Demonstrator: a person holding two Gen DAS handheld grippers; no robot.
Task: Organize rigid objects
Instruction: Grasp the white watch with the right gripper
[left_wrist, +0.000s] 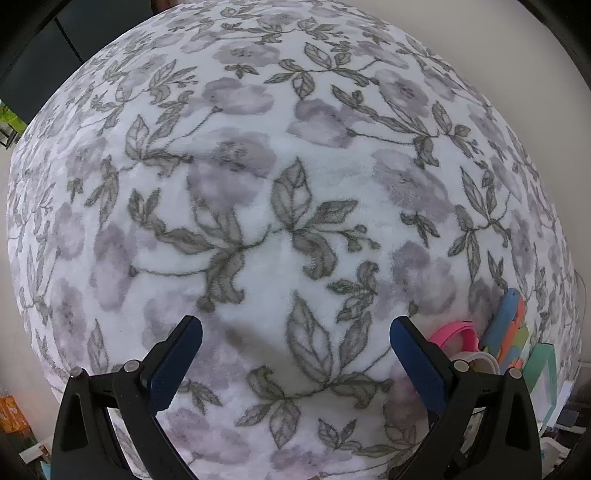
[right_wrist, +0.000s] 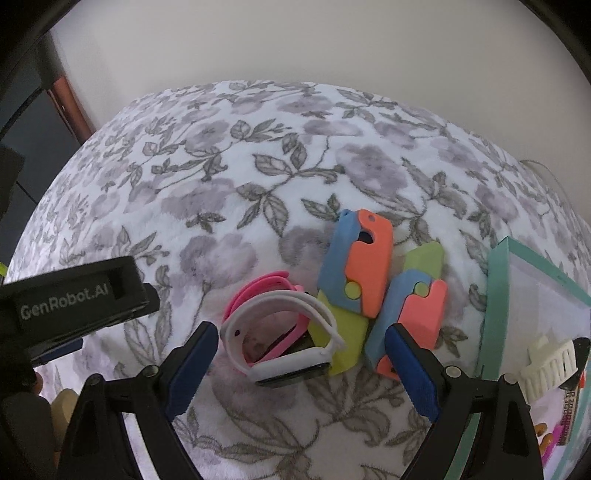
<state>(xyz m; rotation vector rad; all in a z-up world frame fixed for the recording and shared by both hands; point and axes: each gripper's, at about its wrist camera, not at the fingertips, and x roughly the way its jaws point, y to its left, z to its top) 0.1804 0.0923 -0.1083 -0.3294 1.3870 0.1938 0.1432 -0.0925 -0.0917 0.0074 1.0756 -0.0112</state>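
White watch (right_wrist: 288, 343) lies between the open right tool's (right_wrist: 301, 365) fingers.

A plain pale wall (right_wrist: 295, 40) behind floral bedding (left_wrist: 295, 184), seemingly a bed.

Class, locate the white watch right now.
In the right wrist view, the white watch lies on the floral blanket, against the pink watch, left of the yellow-green toy.

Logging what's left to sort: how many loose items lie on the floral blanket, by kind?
Smartwatches: 2, white-strapped watch and pink-strapped watch
Multicoloured plastic folding toys: 2, left toy and right toy
Total: 4
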